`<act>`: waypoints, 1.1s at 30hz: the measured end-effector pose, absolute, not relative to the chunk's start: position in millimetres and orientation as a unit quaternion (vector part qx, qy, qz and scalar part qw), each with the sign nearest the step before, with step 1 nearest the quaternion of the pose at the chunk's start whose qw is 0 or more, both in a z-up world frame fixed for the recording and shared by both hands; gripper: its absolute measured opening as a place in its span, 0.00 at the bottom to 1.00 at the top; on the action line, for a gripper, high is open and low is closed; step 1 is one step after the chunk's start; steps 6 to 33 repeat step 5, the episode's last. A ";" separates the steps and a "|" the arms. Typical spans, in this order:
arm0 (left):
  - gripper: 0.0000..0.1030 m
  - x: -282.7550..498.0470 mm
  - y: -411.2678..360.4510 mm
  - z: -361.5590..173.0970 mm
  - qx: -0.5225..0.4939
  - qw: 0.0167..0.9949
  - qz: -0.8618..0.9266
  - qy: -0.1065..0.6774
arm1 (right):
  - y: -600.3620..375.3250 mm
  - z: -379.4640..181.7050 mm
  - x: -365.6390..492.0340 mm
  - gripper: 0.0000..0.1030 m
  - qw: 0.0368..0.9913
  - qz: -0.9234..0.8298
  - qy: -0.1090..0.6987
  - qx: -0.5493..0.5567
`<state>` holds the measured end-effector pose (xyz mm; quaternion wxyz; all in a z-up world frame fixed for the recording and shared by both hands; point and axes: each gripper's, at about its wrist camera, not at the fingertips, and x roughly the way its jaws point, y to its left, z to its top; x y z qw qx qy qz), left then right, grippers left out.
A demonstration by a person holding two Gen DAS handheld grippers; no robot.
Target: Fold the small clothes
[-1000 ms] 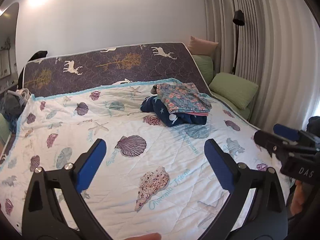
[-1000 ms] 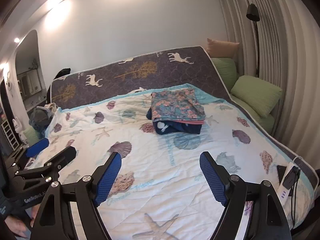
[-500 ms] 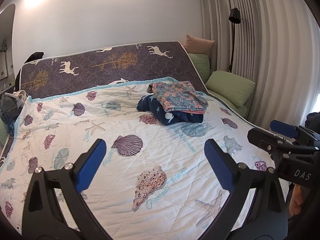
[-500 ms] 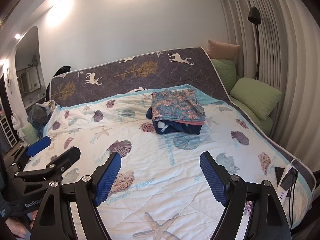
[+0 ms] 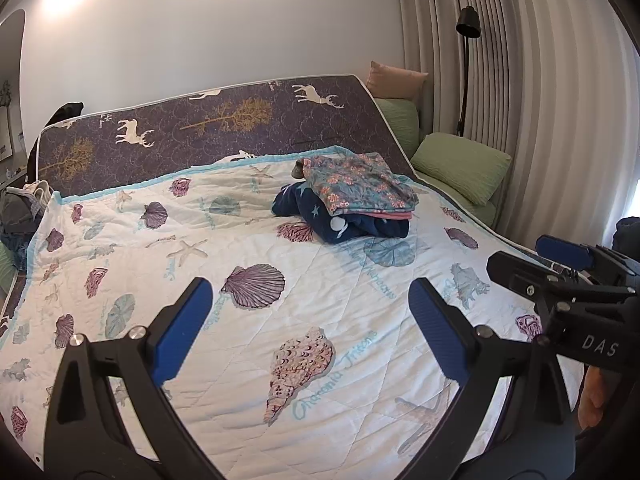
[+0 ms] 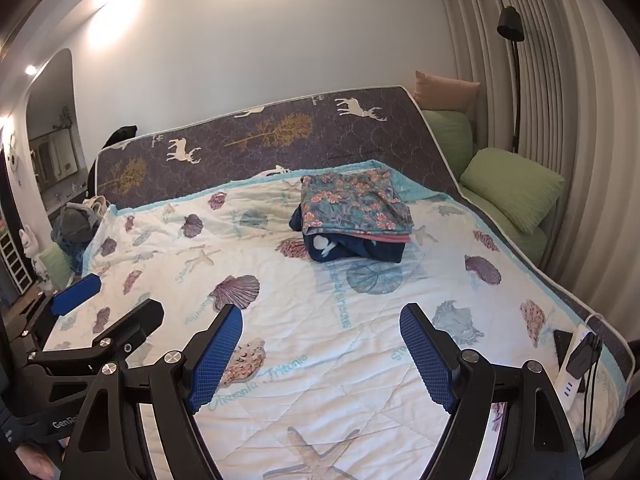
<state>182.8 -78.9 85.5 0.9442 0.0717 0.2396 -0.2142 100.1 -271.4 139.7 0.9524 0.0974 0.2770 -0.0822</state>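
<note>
A stack of folded small clothes lies on the far middle of the bed: a floral teal garment [image 5: 358,184] [image 6: 354,200] on top, a pink layer under it, and a navy star-print garment [image 5: 344,226] [image 6: 352,246] at the bottom. My left gripper [image 5: 310,316] is open and empty, held above the near part of the seashell quilt [image 5: 248,248], well short of the stack. My right gripper [image 6: 320,344] is open and empty too, hovering over the quilt [image 6: 280,280]. Each gripper shows at the edge of the other's view.
A pile of unfolded clothes [image 5: 20,208] [image 6: 76,220] sits at the bed's far left corner. Green pillows [image 5: 460,164] [image 6: 512,184] lie along the right side by the curtains. A power strip with a charger [image 6: 576,364] rests on the bed's right edge. A floor lamp [image 6: 512,28] stands behind.
Both grippers have drifted slightly back and up, so the bed appears a little lower and farther in view. Both stay open and empty; the folded stack has not moved.
</note>
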 end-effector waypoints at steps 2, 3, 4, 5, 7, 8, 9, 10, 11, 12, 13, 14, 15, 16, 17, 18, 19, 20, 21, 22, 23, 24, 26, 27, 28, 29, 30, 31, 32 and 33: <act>0.95 184.4 -79.8 84.5 0.073 0.944 -0.212 0.242 | -271.7 139.4 100.5 0.81 0.952 -0.084 0.277 0.098; 0.95 185.2 -79.7 84.2 0.073 0.944 -0.211 0.243 | -272.1 138.9 100.8 0.81 0.952 -0.085 0.277 0.098; 0.95 186.0 -79.2 84.0 0.072 0.944 -0.211 0.244 | -272.5 138.1 101.1 0.81 0.952 -0.086 0.278 0.099; 0.95 186.4 -79.1 83.2 0.072 0.944 -0.210 0.244 | -272.9 137.3 101.4 0.81 0.952 -0.087 0.278 0.099; 0.95 186.4 -79.1 83.2 0.072 0.944 -0.210 0.244 | -272.9 137.3 101.4 0.81 0.952 -0.087 0.278 0.099; 0.95 186.4 -79.1 83.2 0.072 0.944 -0.210 0.244 | -272.9 137.3 101.4 0.81 0.952 -0.087 0.278 0.099; 0.95 186.4 -79.1 83.2 0.072 0.944 -0.210 0.244 | -272.9 137.3 101.4 0.81 0.952 -0.087 0.278 0.099; 0.95 186.4 -79.1 83.2 0.072 0.944 -0.210 0.244 | -272.9 137.3 101.4 0.81 0.952 -0.087 0.278 0.099; 0.95 186.4 -79.1 83.2 0.072 0.944 -0.210 0.244 | -272.9 137.3 101.4 0.81 0.952 -0.087 0.278 0.099; 0.95 186.4 -79.1 83.2 0.072 0.944 -0.210 0.244 | -272.9 137.3 101.4 0.81 0.952 -0.087 0.278 0.099; 0.95 186.4 -79.1 83.2 0.072 0.944 -0.210 0.244 | -272.9 137.3 101.4 0.81 0.952 -0.087 0.278 0.099; 0.95 186.4 -79.1 83.2 0.072 0.944 -0.210 0.244 | -272.9 137.3 101.4 0.81 0.952 -0.087 0.278 0.099; 0.95 186.4 -79.1 83.2 0.072 0.944 -0.210 0.244 | -272.9 137.3 101.4 0.81 0.952 -0.087 0.278 0.099; 0.95 186.4 -79.1 83.2 0.072 0.944 -0.210 0.244 | -272.9 137.3 101.4 0.81 0.952 -0.087 0.278 0.099; 0.95 186.4 -79.1 83.2 0.072 0.944 -0.210 0.244 | -272.9 137.3 101.4 0.81 0.952 -0.087 0.278 0.099; 0.95 186.4 -79.1 83.2 0.072 0.944 -0.210 0.244 | -272.9 137.3 101.4 0.81 0.952 -0.087 0.278 0.099; 0.95 186.4 -79.1 83.2 0.072 0.944 -0.210 0.244 | -272.9 137.3 101.4 0.81 0.952 -0.087 0.278 0.099; 0.95 186.4 -79.1 83.2 0.072 0.944 -0.210 0.244 | -272.9 137.3 101.4 0.81 0.952 -0.087 0.278 0.099; 0.95 186.4 -79.1 83.2 0.072 0.944 -0.210 0.244 | -272.9 137.3 101.4 0.81 0.952 -0.087 0.278 0.099; 0.95 186.4 -79.1 83.2 0.072 0.944 -0.210 0.244 | -272.9 137.3 101.4 0.81 0.952 -0.087 0.278 0.099; 0.95 186.4 -79.1 83.2 0.072 0.944 -0.210 0.244 | -272.9 137.3 101.4 0.81 0.952 -0.087 0.278 0.099; 0.95 186.4 -79.1 83.2 0.072 0.944 -0.210 0.244 | -272.9 137.3 101.4 0.81 0.952 -0.087 0.278 0.099; 0.95 186.4 -79.1 83.2 0.072 0.944 -0.210 0.244 | -272.9 137.3 101.4 0.81 0.952 -0.087 0.278 0.099; 0.95 186.4 -79.1 83.2 0.072 0.944 -0.210 0.244 | -272.9 137.3 101.4 0.81 0.952 -0.087 0.278 0.099; 0.95 186.4 -79.1 83.2 0.072 0.944 -0.210 0.244 | -272.9 137.3 101.4 0.81 0.952 -0.087 0.278 0.099; 0.95 186.4 -79.1 83.2 0.072 0.944 -0.210 0.244 | -272.9 137.3 101.4 0.81 0.952 -0.087 0.278 0.099; 0.95 186.4 -79.1 83.2 0.072 0.944 -0.210 0.244 | -272.9 137.3 101.4 0.81 0.952 -0.087 0.278 0.099; 0.95 186.4 -79.1 83.2 0.072 0.944 -0.210 0.244 | -272.9 137.3 101.4 0.81 0.952 -0.087 0.278 0.099; 0.95 186.4 -79.1 83.2 0.072 0.944 -0.210 0.244 | -272.9 137.3 101.4 0.81 0.952 -0.087 0.278 0.099; 0.95 186.4 -79.1 83.2 0.072 0.944 -0.210 0.244 | -272.9 137.3 101.4 0.81 0.952 -0.087 0.278 0.099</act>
